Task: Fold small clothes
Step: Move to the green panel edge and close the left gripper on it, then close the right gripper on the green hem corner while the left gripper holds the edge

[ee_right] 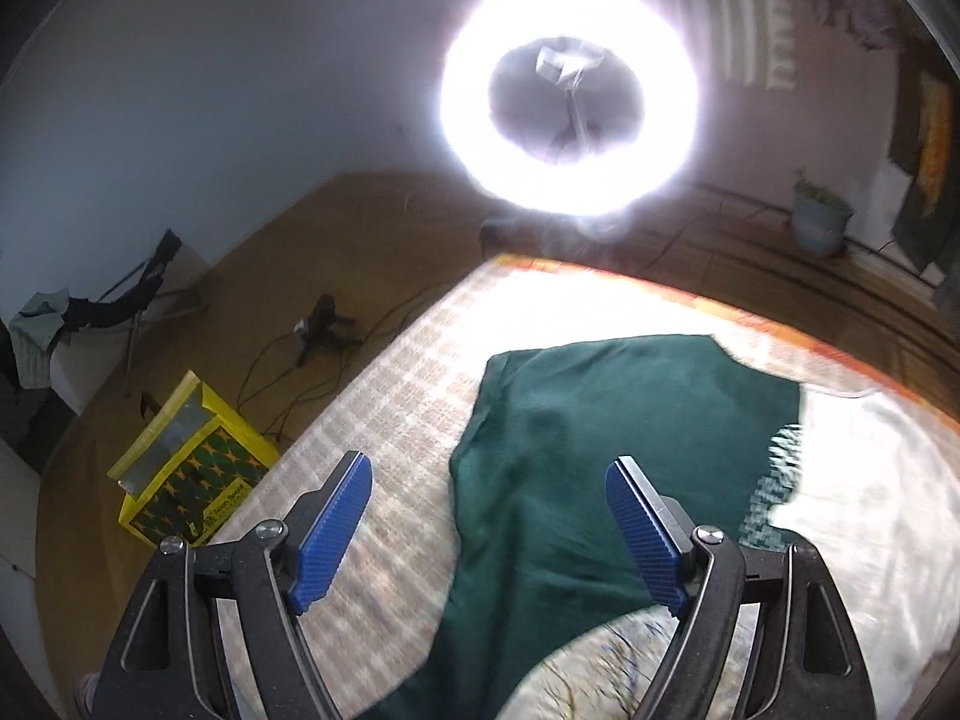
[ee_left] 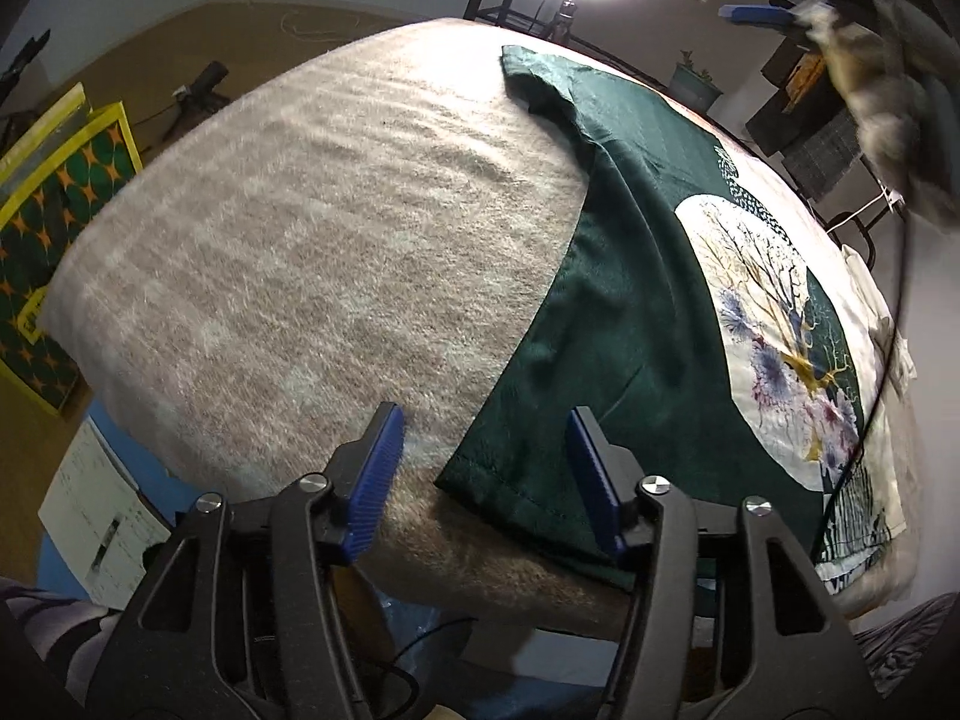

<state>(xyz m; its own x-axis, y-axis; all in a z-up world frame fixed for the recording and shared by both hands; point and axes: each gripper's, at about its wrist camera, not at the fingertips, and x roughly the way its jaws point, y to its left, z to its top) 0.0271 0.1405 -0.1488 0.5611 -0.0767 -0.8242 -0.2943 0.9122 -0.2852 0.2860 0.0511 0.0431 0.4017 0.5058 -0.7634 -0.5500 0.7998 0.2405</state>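
A dark green T-shirt [ee_left: 630, 300] with a round white tree print lies flat on a beige checked blanket [ee_left: 300, 240]. In the left wrist view my left gripper [ee_left: 485, 417] stands open at the blanket's near edge. The shirt's near hem corner [ee_left: 462, 474] lies below and between its blue pads, which do not press on it. In the right wrist view my right gripper [ee_right: 489, 465] hangs open above the green shirt [ee_right: 600, 420], with nothing between its fingers. That view is blurred. A blurred blue finger [ee_left: 756, 15] of the right gripper shows at the top right of the left wrist view.
A lit ring light [ee_right: 570, 90] stands past the blanket's far edge. A yellow and green bag [ee_right: 192, 480] sits on the brown floor to the left, near a small tripod [ee_right: 324, 324] and cables. A plant pot [ee_right: 822, 222] stands at the far right. Papers [ee_left: 96, 516] lie below the near edge.
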